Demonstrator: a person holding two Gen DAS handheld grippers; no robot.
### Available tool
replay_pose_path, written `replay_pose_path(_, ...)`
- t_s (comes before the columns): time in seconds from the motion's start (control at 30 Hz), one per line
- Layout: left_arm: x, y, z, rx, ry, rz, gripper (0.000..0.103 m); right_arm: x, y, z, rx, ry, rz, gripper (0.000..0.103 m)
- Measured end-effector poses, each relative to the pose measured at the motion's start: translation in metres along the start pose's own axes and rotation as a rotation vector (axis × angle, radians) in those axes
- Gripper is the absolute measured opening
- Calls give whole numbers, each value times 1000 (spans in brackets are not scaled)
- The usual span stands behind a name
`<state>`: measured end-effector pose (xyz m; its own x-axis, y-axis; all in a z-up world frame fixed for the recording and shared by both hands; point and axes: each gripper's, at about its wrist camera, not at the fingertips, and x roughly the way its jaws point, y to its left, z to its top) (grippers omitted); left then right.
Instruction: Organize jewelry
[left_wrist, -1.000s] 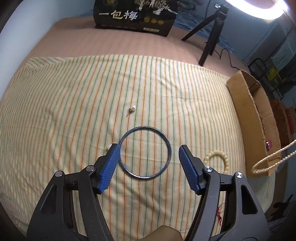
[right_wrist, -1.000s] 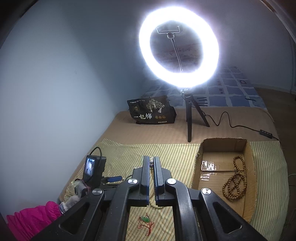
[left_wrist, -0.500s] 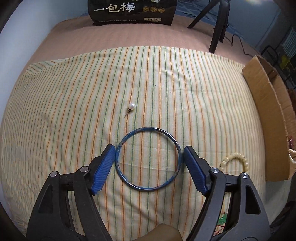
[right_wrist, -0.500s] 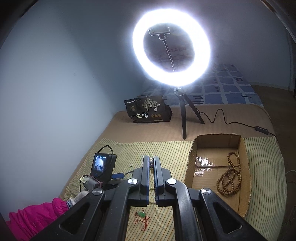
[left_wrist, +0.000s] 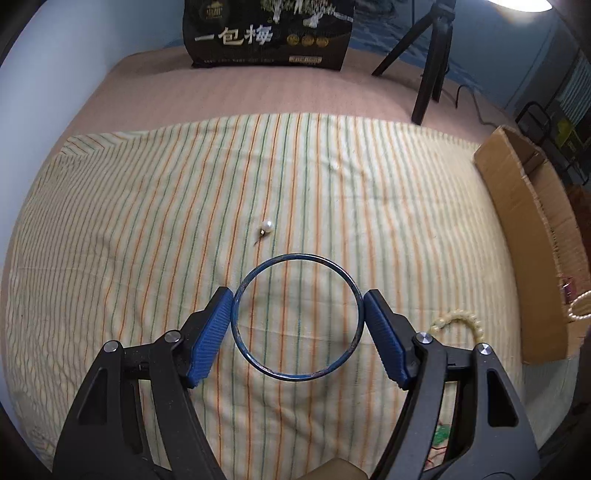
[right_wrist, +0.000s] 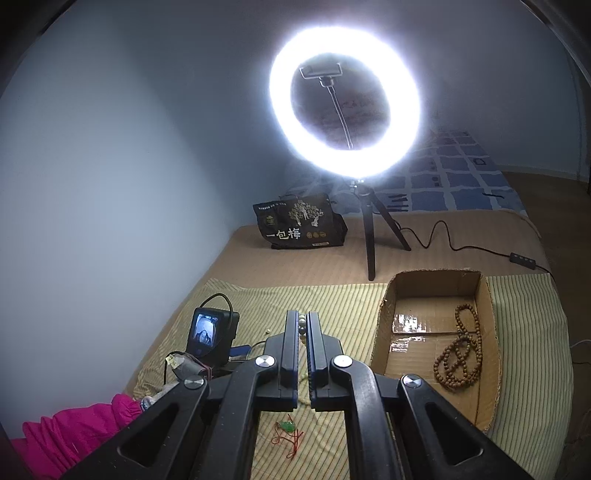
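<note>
Your left gripper (left_wrist: 298, 325) hangs low over the bed, fingers (left_wrist: 208, 338) spread wide to either side of the blue bangle (left_wrist: 297, 316). The bangle lies flat on the striped cloth (left_wrist: 147, 221), its rim right up against both finger pads; whether they actually touch it, you cannot tell. Just beyond the bangle sits a small pearl stud (left_wrist: 266, 226), alone on the stripes. Off to your right a cream bead bracelet (left_wrist: 460, 321) curls beside the right finger, near the side wall of the cardboard box (left_wrist: 524, 236).

Your right gripper (right_wrist: 303, 325) is up in the air, fingers (right_wrist: 291, 343) pressed together on a string of pale beads (right_wrist: 302, 325) that peeks out between the tips. Below it, a green pendant on a red cord (right_wrist: 288, 428) rests on the cloth. Inside the box, a brown bead necklace (right_wrist: 460, 350) lies coiled against the right wall.

The cloth covers only the near part of a tan mattress (right_wrist: 332, 258). At the far end a black printed bag (right_wrist: 299, 221) stands by the pale blue wall (right_wrist: 110, 166), and next to it a ring light (right_wrist: 343, 99) on a tripod (right_wrist: 369, 236) blazes at you, its cable trailing right.
</note>
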<state>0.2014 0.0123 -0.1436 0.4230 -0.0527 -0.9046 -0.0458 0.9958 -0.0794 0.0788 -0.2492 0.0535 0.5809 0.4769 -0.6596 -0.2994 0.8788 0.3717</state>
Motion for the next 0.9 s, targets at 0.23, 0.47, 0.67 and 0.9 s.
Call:
replay_pose_path(0.23,-44,-25,6,20,-98,-99,74,-10,5,6,-6,-37,5,1)
replay_pose_path(0.47,-75,-72,14,82,-177,-203,74,-26,-5,10,8,-81,-27,1)
replay_pose_path(0.67,-87,-118,19,150,-205,-271,74,-37,-21,14,29,-109,-73,1)
replay_pose_path(0.9,-81,-163,22,204,-209,-318,74,-36,-50,11,78,-86,-143,1)
